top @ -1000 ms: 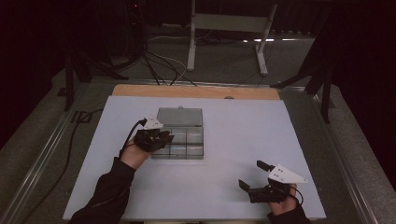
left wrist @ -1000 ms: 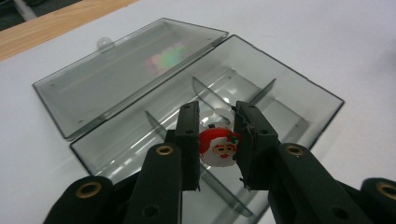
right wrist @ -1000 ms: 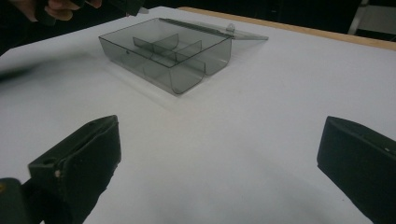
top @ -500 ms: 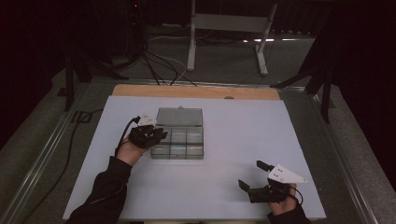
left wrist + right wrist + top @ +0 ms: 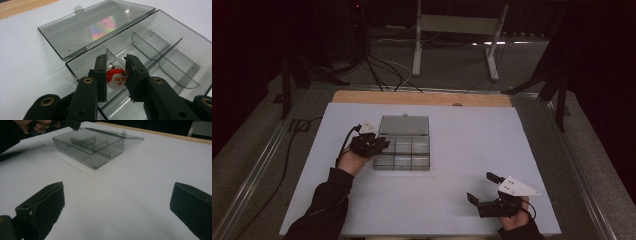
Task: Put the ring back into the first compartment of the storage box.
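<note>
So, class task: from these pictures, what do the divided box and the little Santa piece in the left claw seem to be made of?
Divided box: likely rigid smoke-tinted clear plastic, glossy; the table shows through its walls and the open lid carries a rainbow glare. Santa piece: probably plastic or resin with a painted or printed red-and-white face; its smooth, slightly shiny surface suggests this, but the look leaves it open. The left claw grips it.

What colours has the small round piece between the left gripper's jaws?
Red and white, a Santa face; the left gripper view shows it best.
</note>
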